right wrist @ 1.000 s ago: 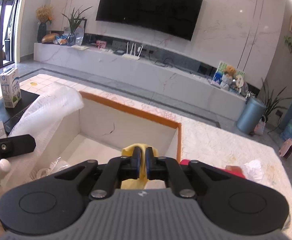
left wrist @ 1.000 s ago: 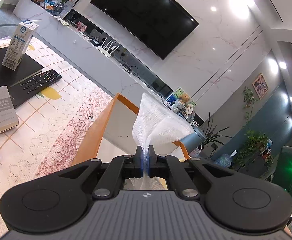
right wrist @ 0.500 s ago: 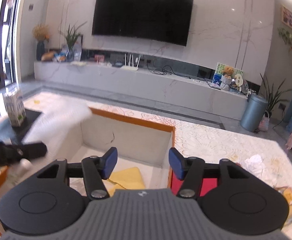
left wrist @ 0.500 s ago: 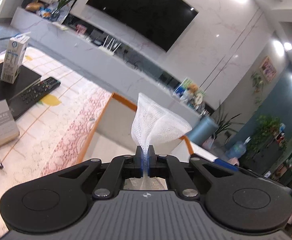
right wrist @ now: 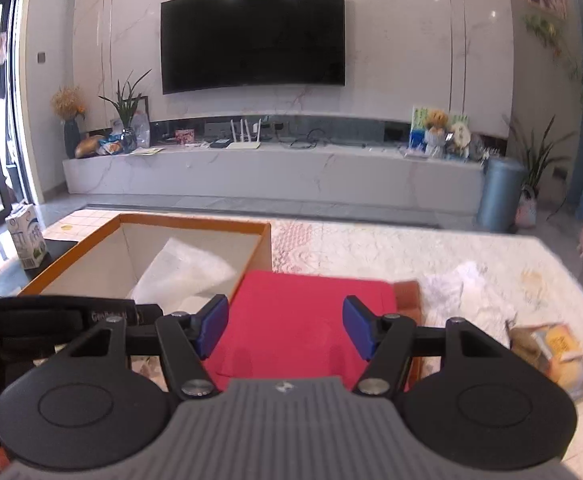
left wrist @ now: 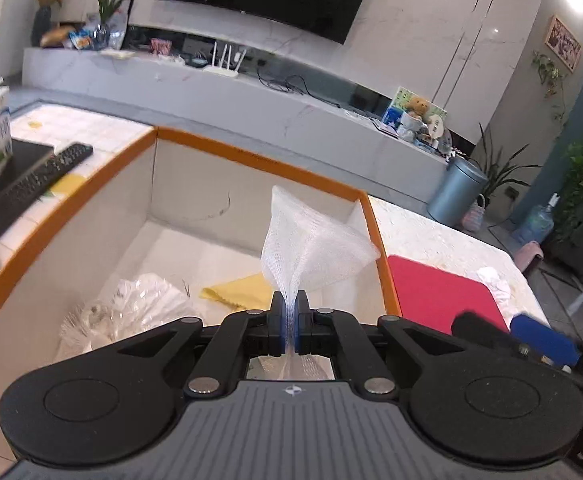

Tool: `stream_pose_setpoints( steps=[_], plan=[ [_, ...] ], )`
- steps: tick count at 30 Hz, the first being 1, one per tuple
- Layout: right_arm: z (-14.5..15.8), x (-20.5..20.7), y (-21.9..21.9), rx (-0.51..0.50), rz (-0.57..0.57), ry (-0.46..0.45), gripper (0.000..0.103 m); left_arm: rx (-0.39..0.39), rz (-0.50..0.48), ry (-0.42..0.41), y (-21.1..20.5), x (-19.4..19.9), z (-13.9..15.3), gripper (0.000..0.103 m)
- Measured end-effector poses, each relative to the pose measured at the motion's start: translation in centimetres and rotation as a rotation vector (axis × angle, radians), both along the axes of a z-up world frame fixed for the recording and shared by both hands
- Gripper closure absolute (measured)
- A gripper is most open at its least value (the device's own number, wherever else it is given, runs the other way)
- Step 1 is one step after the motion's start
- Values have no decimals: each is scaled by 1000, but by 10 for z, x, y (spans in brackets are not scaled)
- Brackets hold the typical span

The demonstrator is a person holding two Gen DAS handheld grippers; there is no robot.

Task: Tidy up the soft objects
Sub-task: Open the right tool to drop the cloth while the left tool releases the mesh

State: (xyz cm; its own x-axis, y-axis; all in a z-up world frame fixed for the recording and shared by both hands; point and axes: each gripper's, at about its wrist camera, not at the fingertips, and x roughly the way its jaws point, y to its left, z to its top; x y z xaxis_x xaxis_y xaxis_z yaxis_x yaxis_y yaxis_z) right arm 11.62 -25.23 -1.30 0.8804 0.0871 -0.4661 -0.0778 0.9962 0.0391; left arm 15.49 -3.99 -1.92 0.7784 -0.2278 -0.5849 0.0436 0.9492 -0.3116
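Left wrist view: left gripper has its blue-padded fingers pressed together on a white foam mesh sleeve, which fans upward from the pinch over the orange-rimmed cardboard box. Inside the box lie a flat yellow cloth and a crumpled clear plastic wrap (wrap sits left of the cloth, near the box floor's front). A flat red cloth lies on the patterned tabletop just beside the box's right wall. Right wrist view: right gripper has its fingers spread wide, holding nothing, above that red cloth. A crumpled white tissue lies to the cloth's right; a black remote control lies left of the box.
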Motion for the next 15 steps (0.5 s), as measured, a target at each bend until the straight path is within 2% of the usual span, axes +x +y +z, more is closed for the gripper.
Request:
stream_pose_setpoints(
  steps=[1, 3, 4, 5, 6, 7, 8, 11, 15],
  plan=[
    [-3, 2, -5, 21, 0, 11, 40, 3, -2, 1, -1, 1, 0, 99],
    [-7, 4, -12, 62, 6, 31, 40, 25, -1, 51, -5, 3, -3, 89],
    [-8, 4, -14, 75, 17, 31, 40, 39, 14, 75, -6, 4, -4, 77],
    [-7, 4, -15, 78, 21, 26, 40, 42, 42, 81, -5, 4, -4, 59],
    [-5, 5, -15, 73, 18, 24, 40, 38, 66, 71, -3, 2, -2, 48],
    [-4, 4, -14, 67, 16, 23, 40, 31, 75, 59, -1, 1, -1, 31],
    [-3, 4, -13, 63, 19, 22, 40, 23, 70, 45, 0, -1, 1, 26],
    [0, 0, -10, 66, 32, 18, 40, 29, 47, -2, -1, -9, 5, 19],
    [7, -5, -3, 45, 40, 7, 40, 53, 101, -49, 3, -19, 15, 18]
  ],
)
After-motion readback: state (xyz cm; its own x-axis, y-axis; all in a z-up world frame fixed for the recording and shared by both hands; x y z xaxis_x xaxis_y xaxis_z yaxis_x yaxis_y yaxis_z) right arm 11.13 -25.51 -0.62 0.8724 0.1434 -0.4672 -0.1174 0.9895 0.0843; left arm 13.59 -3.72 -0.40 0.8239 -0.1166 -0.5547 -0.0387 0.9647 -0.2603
